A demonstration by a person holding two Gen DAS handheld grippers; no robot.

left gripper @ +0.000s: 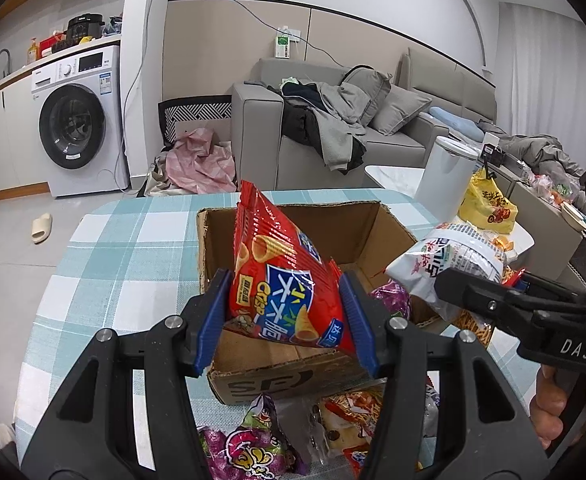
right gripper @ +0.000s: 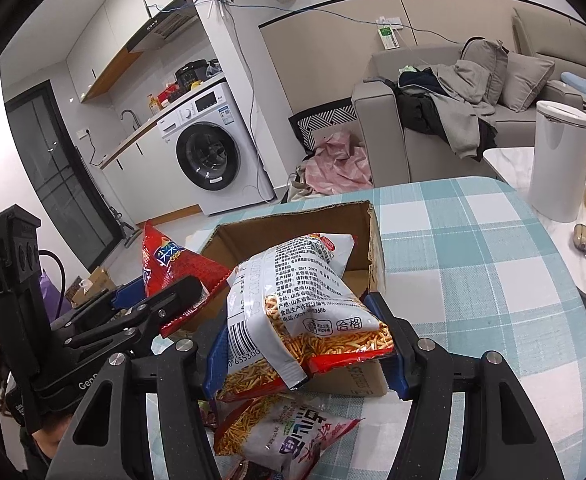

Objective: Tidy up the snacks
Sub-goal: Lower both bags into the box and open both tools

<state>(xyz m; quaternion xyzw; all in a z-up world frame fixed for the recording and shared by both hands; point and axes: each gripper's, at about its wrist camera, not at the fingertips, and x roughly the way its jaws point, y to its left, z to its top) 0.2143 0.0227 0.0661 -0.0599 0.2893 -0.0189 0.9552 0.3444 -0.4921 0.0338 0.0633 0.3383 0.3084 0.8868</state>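
Note:
My left gripper [left gripper: 285,320] is shut on a red bag of corn cones [left gripper: 281,276], its blue pads pressing both sides, held above the near edge of an open cardboard box [left gripper: 293,372]. To its right, my right gripper [right gripper: 307,340] is shut on a white bag of fried noodle sticks [right gripper: 305,300], also over the box [right gripper: 293,224]. The red bag [right gripper: 169,260] and left gripper [right gripper: 165,300] show at the left of the right wrist view. The white bag [left gripper: 449,264] shows at the right of the left wrist view. A purple packet [left gripper: 393,300] lies inside the box.
More snack bags lie on the checked tablecloth [left gripper: 125,248] before the box: a purple one [left gripper: 249,444], an orange one [left gripper: 353,420], another noodle bag [right gripper: 285,428]. A white bin [right gripper: 557,160] and yellow bag [left gripper: 487,200] stand at the right. A sofa and washing machine are behind.

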